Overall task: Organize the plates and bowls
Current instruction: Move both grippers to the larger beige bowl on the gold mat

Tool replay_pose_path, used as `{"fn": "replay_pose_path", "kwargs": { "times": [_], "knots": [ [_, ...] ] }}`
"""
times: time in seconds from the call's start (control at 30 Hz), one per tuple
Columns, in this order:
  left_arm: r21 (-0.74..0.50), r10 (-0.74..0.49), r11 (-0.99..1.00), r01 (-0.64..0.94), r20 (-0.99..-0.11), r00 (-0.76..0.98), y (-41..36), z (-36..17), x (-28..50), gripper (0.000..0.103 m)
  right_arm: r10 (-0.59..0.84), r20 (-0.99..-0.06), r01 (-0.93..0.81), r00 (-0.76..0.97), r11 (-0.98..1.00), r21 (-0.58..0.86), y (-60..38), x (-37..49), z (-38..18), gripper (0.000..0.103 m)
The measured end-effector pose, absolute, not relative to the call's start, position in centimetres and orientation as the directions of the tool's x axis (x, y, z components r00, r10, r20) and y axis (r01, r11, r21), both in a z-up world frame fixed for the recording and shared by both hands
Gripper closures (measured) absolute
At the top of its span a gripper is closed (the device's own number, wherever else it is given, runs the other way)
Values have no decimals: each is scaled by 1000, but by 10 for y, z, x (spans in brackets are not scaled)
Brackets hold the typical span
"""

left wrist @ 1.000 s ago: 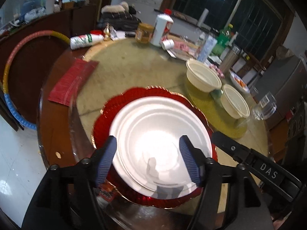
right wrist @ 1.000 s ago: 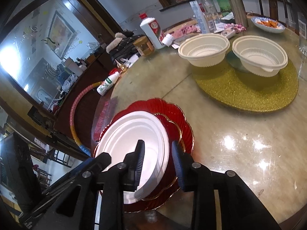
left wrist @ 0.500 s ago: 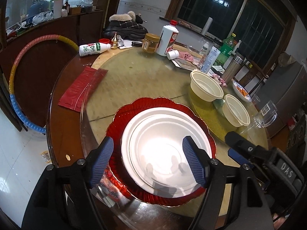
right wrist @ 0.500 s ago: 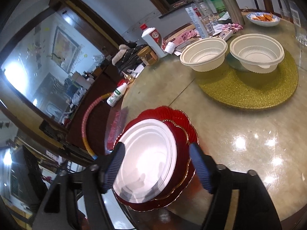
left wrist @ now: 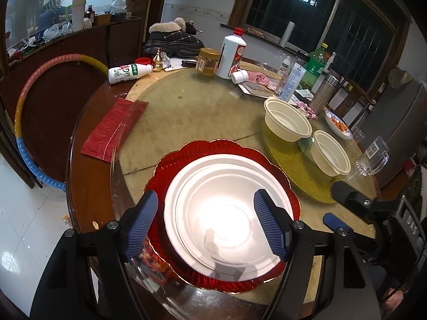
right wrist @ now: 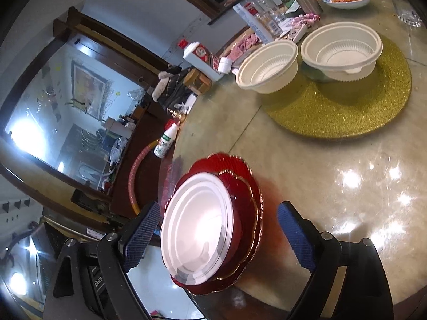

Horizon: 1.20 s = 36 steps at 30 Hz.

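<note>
Left gripper [left wrist: 206, 225] at 6 o'clock: jaws wide, holding nothing, hovering over white plates [left wrist: 226, 213]. Right gripper [right wrist: 222, 236] likewise wide, empty.

White plates nested on red scalloped plate [left wrist: 186, 157], at near table edge; stacked small on large, likely for stability.

Toward 2 o'clock: two cream bowls [left wrist: 287, 124] [left wrist: 331, 154] side by side on gold mat [left wrist: 293, 172], unstacked; probably next to nest.

Beyond, 12 o'clock: white bottle [left wrist: 230, 53], jar [left wrist: 208, 61], clutter, not task.

White plates [left wrist: 226, 208] stacked — red charger [left wrist: 186, 160].
</note>
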<state>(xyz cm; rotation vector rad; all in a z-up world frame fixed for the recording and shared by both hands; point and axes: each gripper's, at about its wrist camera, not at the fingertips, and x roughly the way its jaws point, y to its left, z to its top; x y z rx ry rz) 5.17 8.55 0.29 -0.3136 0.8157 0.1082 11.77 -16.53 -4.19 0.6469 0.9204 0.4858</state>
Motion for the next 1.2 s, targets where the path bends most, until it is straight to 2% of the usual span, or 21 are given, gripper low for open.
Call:
{"fn": "replay_pose_path", "kwargs": {
  "times": [0.57, 0.83, 1.2],
  "knots": [
    [-178, 9, 960, -217, -754, 657, 75, -3, 67, 29, 661, -559, -137, 501, 698, 703, -172, 131, -58, 10],
    [-156, 17, 965, -210, -765, 644, 69, -6, 73, 29, 664, -548, -67, 509, 665, 744, -190, 139, -77, 8],
    [-131, 14, 975, -182, -776, 631, 60, -5, 83, 29, 662, -545, -60, 515, 662, 747, -203, 145, -78, 7]
  ]
}}
